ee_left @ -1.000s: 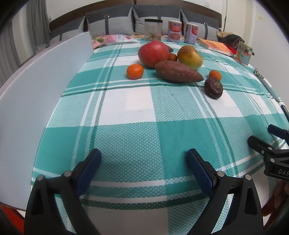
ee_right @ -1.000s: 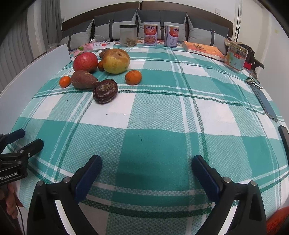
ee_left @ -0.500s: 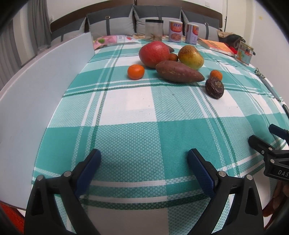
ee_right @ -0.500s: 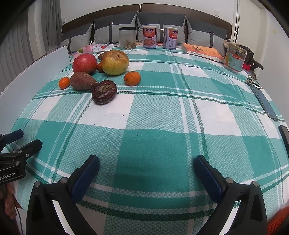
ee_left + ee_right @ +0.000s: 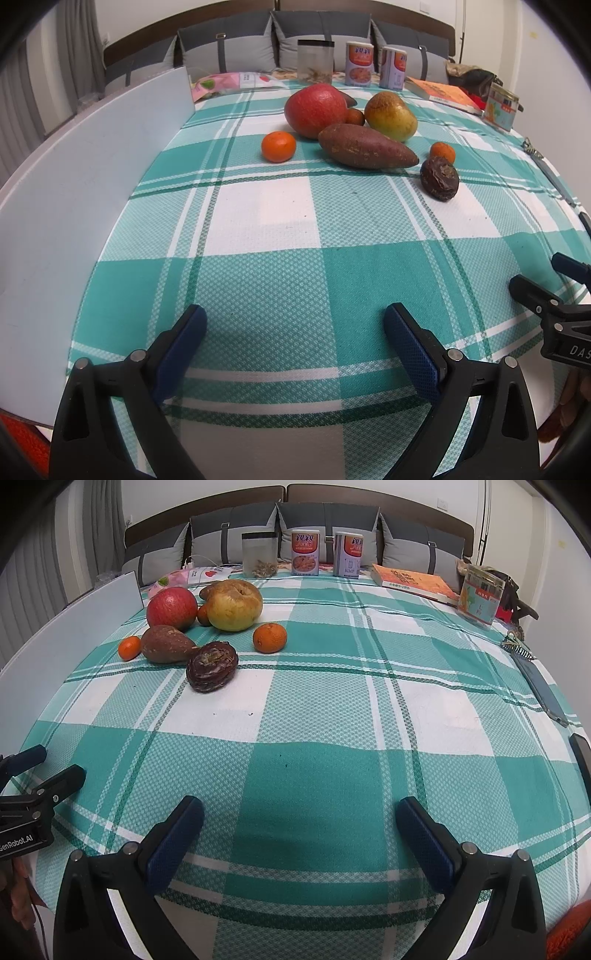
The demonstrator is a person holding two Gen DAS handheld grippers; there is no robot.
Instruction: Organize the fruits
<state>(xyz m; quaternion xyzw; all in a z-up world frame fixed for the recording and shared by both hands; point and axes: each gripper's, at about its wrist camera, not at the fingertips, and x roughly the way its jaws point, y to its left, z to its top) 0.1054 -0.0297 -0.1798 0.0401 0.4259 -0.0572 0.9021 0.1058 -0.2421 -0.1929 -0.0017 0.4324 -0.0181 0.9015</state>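
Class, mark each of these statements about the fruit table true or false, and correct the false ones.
1. The left claw holds an orange. False: it is open and empty.
2. The sweet potato lies in front of the red apple. True.
3. The dark wrinkled fruit sits in a bowl. False: it lies on the checked tablecloth.
4. Two cans stand at the table's far edge. True.
5. The right claw is shut. False: it is open.
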